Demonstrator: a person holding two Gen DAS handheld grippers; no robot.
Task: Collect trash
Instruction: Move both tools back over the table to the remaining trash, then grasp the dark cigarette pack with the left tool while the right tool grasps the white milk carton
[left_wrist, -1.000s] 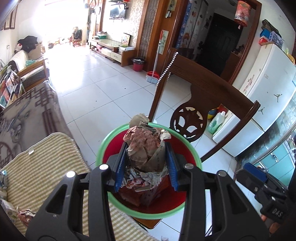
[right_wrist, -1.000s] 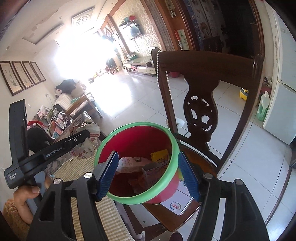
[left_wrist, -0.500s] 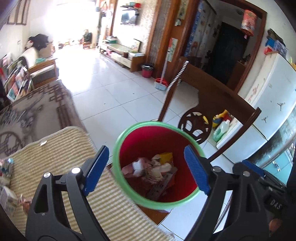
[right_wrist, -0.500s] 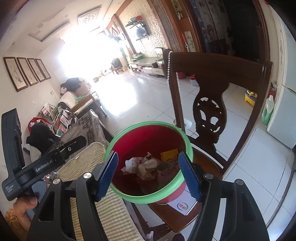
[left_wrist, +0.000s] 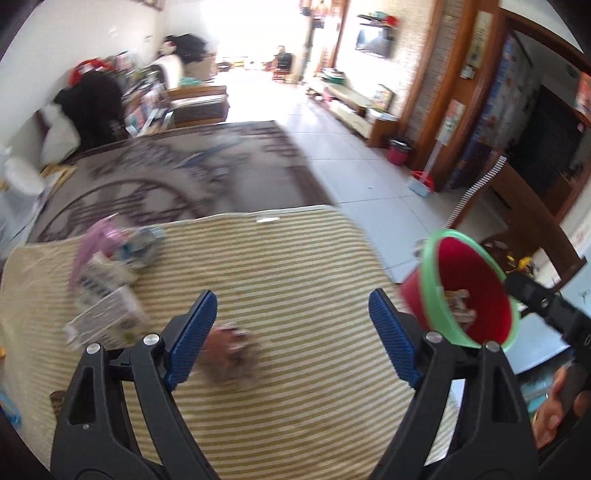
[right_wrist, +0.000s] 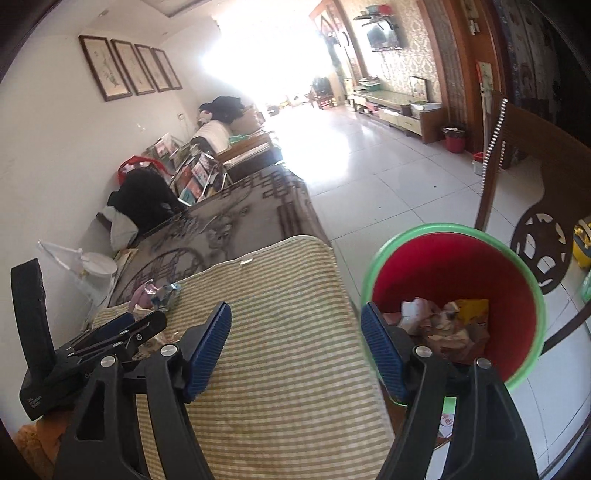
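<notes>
Both the left gripper (left_wrist: 291, 336) and right gripper (right_wrist: 295, 347) have empty, parted jaws; the crumpled wrapper (left_wrist: 231, 356) looks light and soft, so pinch its bunched middle.

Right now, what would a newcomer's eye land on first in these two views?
The red bin with a green rim, trash in its bottom, stands right of the striped yellow cloth. On that cloth, a crumpled scrap lies by the open left gripper, with blurred wrappers farther left.

A yellow-striped mat (left_wrist: 295, 258) lies under both grippers, a brown patterned cloth (right_wrist: 229, 218) spreads beyond it, a carved wooden chair (right_wrist: 546, 184) stands to their right, and four framed pictures (right_wrist: 129, 66) hang far left.
</notes>
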